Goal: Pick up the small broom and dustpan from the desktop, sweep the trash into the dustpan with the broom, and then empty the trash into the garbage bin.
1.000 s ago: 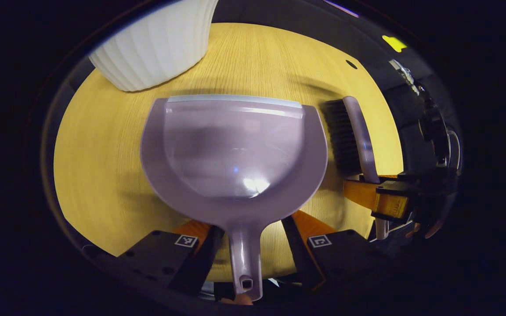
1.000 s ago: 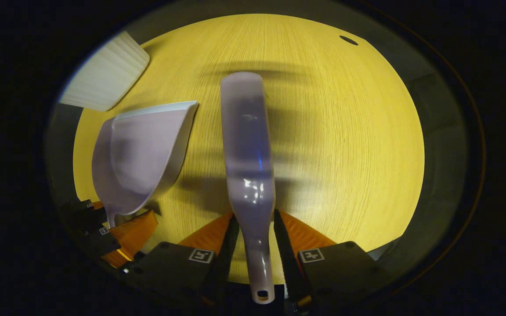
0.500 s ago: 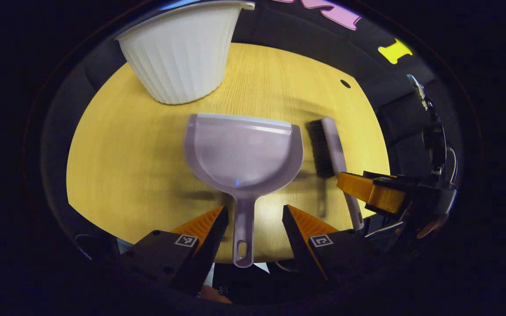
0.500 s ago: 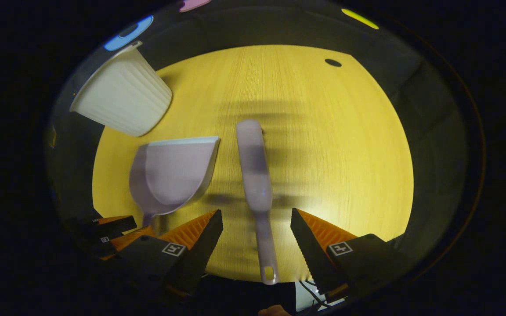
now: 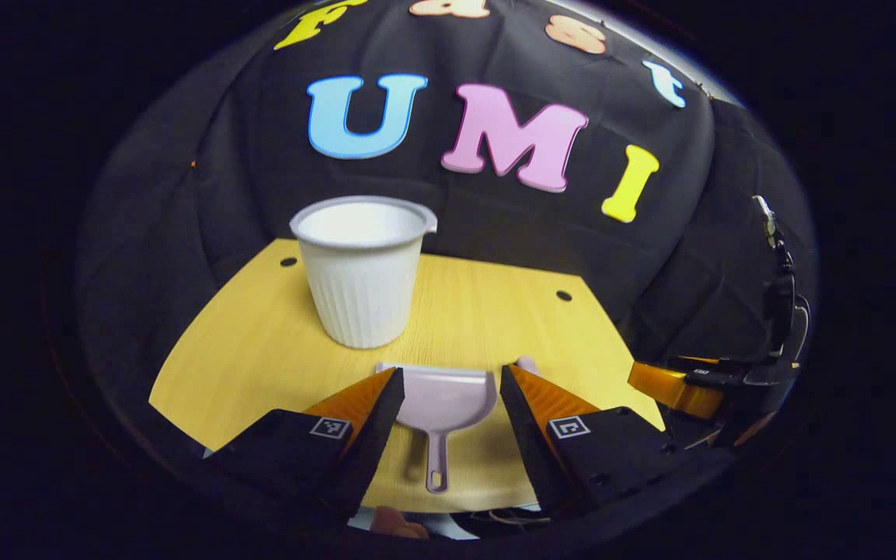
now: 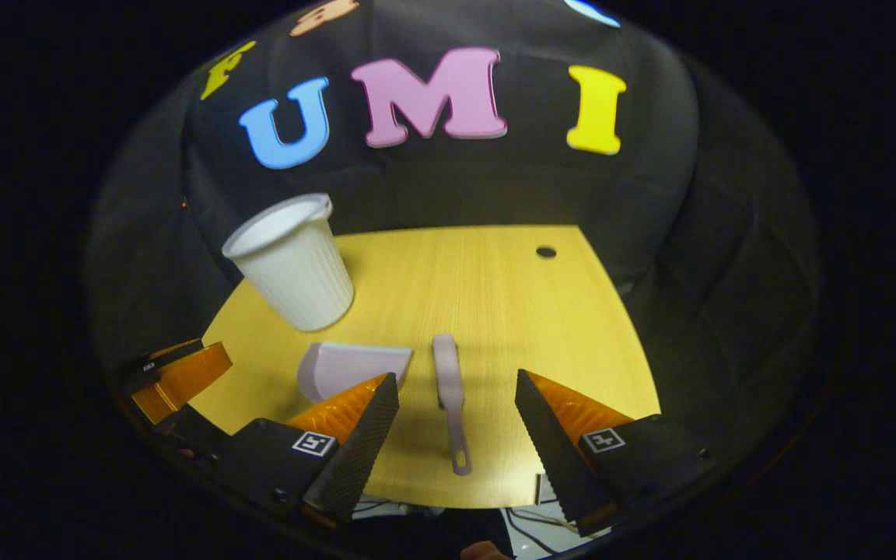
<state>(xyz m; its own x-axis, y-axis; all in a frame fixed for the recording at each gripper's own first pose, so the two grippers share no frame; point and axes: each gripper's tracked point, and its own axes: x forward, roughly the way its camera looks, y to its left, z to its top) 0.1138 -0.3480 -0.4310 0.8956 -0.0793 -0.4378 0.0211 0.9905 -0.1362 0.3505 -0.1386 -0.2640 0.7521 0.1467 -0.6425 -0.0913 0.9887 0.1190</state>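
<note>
A: Left gripper point(image 5: 448, 389) status?

B: Jaws spread wide, nothing between them. It hangs above the near edge of the table point(image 5: 261, 358). In the left gripper view the dustpan point(image 5: 442, 400) lies flat on the wood at bottom centre, seen through the gap, handle toward the camera.

A: Right gripper point(image 6: 456, 393)?

B: Same: wide open, empty. In the right gripper view the broom point(image 6: 448, 385) lies on the table at lower centre between the fingers, not touched, handle end nearest the camera. Dustpan sits just left of it, a small gap between them.

A: Bin?

B: White ribbed bin point(image 5: 360, 268) stands upright on the table, above the dustpan in the left gripper view, centre-left. In the right gripper view it's upper left of the dustpan. Can't tell what's inside.

A: Other gripper visible?

B: Right one shows at the right edge of the left gripper view, orange finger pointing inward.
</note>
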